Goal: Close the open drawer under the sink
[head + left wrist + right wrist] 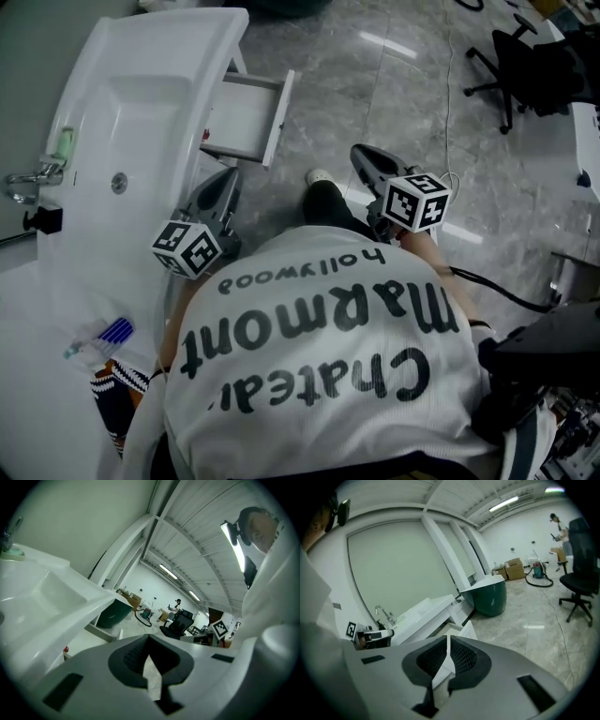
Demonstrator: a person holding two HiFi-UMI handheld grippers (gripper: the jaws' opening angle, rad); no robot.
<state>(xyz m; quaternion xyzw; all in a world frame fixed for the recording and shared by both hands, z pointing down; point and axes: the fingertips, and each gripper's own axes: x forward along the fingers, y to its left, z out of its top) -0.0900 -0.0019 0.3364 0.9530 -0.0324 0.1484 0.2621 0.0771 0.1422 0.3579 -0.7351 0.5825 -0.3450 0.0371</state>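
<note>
The white drawer (247, 117) stands pulled out from under the long white sink (150, 103) at the upper left of the head view. My left gripper (226, 180) hangs shut and empty beside the sink's front edge, a little short of the drawer. My right gripper (362, 155) is also shut and empty, out over the floor to the right of the drawer. In the right gripper view the drawer (465, 626) shows just beyond the closed jaws of the right gripper (448, 640). The left gripper (149, 640) looks along the sink (51, 602).
A faucet (26, 176) and a green bottle (64, 142) sit on the sink's far side. A small red item (204, 134) lies by the drawer. An office chair (511, 61) stands at the upper right, and a dark green tub (490, 597) beyond the sink. A shoe (319, 176) rests between the grippers.
</note>
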